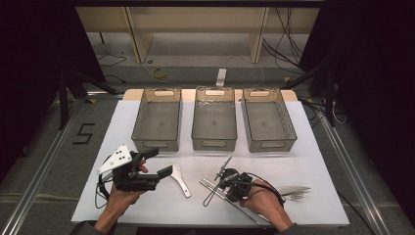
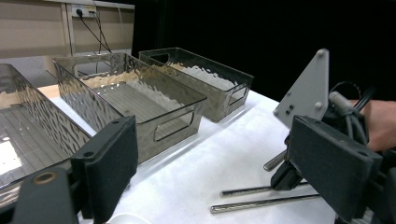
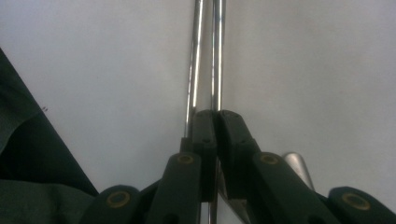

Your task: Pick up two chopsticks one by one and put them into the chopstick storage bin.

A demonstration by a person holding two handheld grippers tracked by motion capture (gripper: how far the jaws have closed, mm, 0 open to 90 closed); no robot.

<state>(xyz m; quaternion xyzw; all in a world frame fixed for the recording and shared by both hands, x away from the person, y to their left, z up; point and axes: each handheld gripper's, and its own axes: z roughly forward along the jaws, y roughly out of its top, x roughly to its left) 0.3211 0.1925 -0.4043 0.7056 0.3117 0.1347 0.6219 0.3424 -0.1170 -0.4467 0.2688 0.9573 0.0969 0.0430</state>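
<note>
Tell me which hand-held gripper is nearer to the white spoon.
Left. The left hand-held gripper hovers right beside the white spoon; the right hand-held gripper sits farther right, shut on a metal chopstick.

Table cover: plain white. Three bins, upper centre of the high view: smoky translucent grey, rippled walls. Chopsticks: shiny silver metal. Spoon: white. Left gripper: black, pale grey plate. Right gripper: black, brass-coloured rivets.

Bare white table near both hands, three bins walling the far side, spoon probably lying between
</note>
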